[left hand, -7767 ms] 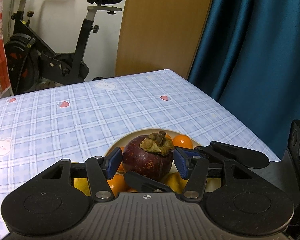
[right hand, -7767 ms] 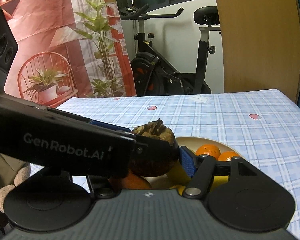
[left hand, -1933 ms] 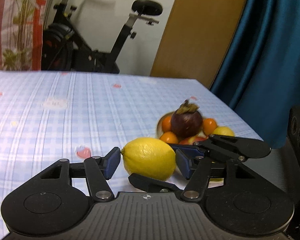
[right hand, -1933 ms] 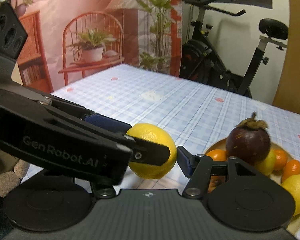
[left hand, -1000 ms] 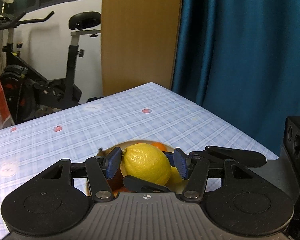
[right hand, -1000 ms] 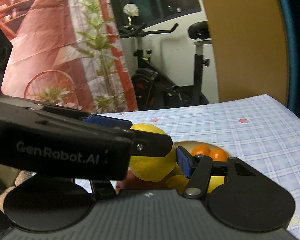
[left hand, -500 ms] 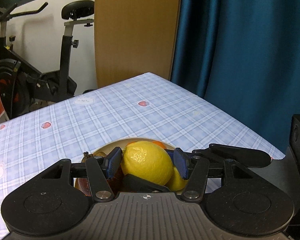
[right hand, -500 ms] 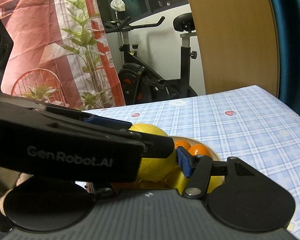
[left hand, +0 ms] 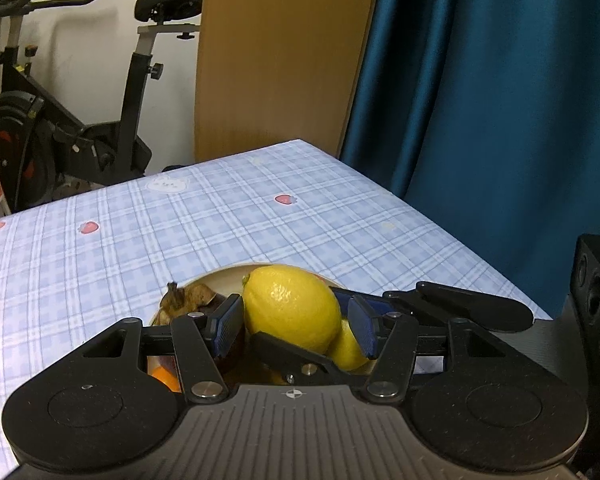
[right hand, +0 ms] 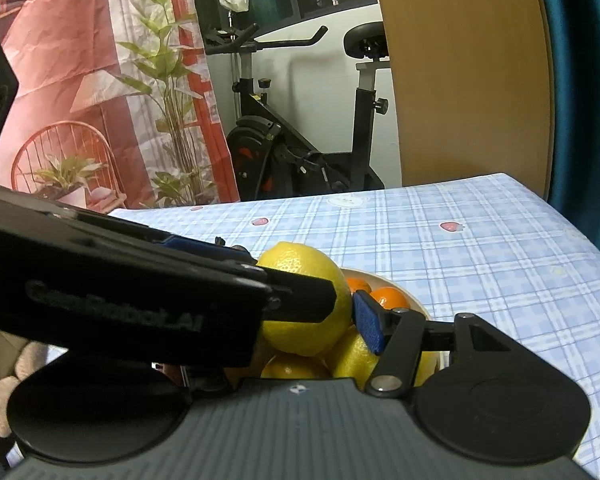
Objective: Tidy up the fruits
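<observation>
A yellow lemon (left hand: 292, 304) sits between the blue pads of my left gripper (left hand: 295, 322), just above a cream bowl (left hand: 220, 276). The left pad touches its skin and the right pad lies almost against it. My right gripper (right hand: 300, 328) comes in crosswise from the right. Its right pad presses the same lemon (right hand: 308, 332), and its left finger is hidden behind the left gripper's arm (right hand: 120, 300). The bowl (right hand: 400, 292) holds a dark mangosteen (left hand: 188, 300), oranges (right hand: 388, 296) and a second lemon (right hand: 352, 356) under the held one.
The bowl stands on a blue checked tablecloth (left hand: 220, 220) near the table's right edge (left hand: 460, 248). Beyond that edge hangs a blue curtain (left hand: 500, 120). An exercise bike (right hand: 300, 152) and a wooden panel (left hand: 280, 60) stand behind the table's far side.
Eight seconds ago both grippers held the mangosteen over the bowl. Two seconds ago they held the lemon above the cloth left of the bowl. Over the last second it sank toward the fruit pile.
</observation>
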### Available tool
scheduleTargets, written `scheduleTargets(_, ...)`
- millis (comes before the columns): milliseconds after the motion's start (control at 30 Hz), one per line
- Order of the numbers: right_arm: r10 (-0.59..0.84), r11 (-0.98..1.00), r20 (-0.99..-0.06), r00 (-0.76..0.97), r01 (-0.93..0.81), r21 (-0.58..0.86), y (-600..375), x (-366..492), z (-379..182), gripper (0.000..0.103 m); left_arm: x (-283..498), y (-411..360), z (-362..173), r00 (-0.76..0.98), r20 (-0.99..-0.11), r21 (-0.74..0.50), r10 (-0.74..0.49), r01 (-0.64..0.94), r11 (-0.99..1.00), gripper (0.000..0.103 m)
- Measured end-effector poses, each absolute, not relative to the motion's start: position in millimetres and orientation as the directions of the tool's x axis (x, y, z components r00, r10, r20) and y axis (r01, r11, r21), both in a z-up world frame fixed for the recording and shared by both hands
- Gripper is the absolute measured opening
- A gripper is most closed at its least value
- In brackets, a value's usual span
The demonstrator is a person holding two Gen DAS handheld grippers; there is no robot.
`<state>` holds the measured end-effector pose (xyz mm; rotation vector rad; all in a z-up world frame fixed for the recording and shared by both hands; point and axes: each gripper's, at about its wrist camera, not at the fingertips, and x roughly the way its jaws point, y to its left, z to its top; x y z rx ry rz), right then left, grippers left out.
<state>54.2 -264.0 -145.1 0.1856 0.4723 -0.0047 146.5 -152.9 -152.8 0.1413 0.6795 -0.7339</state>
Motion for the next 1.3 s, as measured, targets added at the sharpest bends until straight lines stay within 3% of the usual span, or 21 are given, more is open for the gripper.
scheduleTargets(733, 0.004, 0.997, -0.493, 0.870, 0.034, 0.069, -254, 57, -142, 0.066, 142, -123, -145, 0.599, -0.576, -0.185, -0.557, 0.568, 0.802, 0.067)
scheduleTargets(867, -0.003, 0.998, -0.491, 0.871, 0.033, 0.052, -253, 55, -136, 0.074, 142, -116, -139, 0.612, -0.572, -0.198, -0.547, 0.543, 0.816, 0.069)
scheduleTargets(1167, 0.009, 0.999, -0.485, 0.874, 0.014, 0.045, -246, 44, -111, 0.098, 122, -81, -114, 0.672, -0.538, -0.201, -0.509, 0.485, 0.851, 0.095)
scheduleTargets(1300, 0.038, 0.993, -0.480, 0.876, 0.019, 0.115, -242, 31, -93, 0.103, 108, -64, -99, 0.686, -0.531, -0.197, -0.497, 0.471, 0.860, 0.098)
